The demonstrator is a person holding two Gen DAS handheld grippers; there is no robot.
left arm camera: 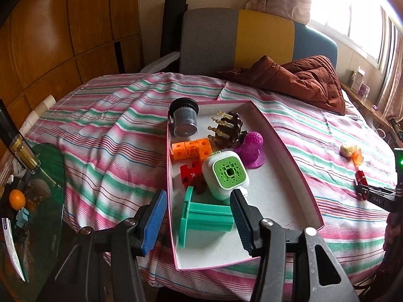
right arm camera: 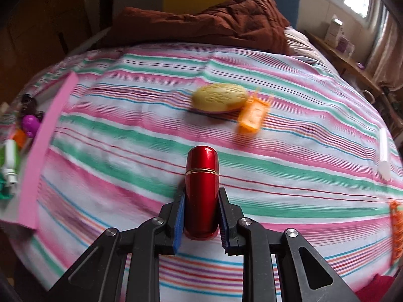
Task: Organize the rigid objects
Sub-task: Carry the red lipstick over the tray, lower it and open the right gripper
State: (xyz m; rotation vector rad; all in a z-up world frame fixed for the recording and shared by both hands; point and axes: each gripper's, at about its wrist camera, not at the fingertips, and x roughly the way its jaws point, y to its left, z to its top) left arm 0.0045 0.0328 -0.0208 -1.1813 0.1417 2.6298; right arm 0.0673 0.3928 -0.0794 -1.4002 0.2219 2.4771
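Observation:
A pink-rimmed white tray lies on the striped bedspread. In it are a dark cylinder, a brown pronged piece, a purple figure, orange cubes, a red block, a white-and-green cube and a teal spool. My left gripper hovers open over the tray's near left corner, its jaws astride the spool without pressing it. My right gripper is shut on a glossy red tube above the bedspread, to the right of the tray's pink wall.
A yellow oval piece and an orange clip lie beyond the red tube. A white stick and an orange item sit at the right. A brown quilt lies at the back. A glass side table stands left.

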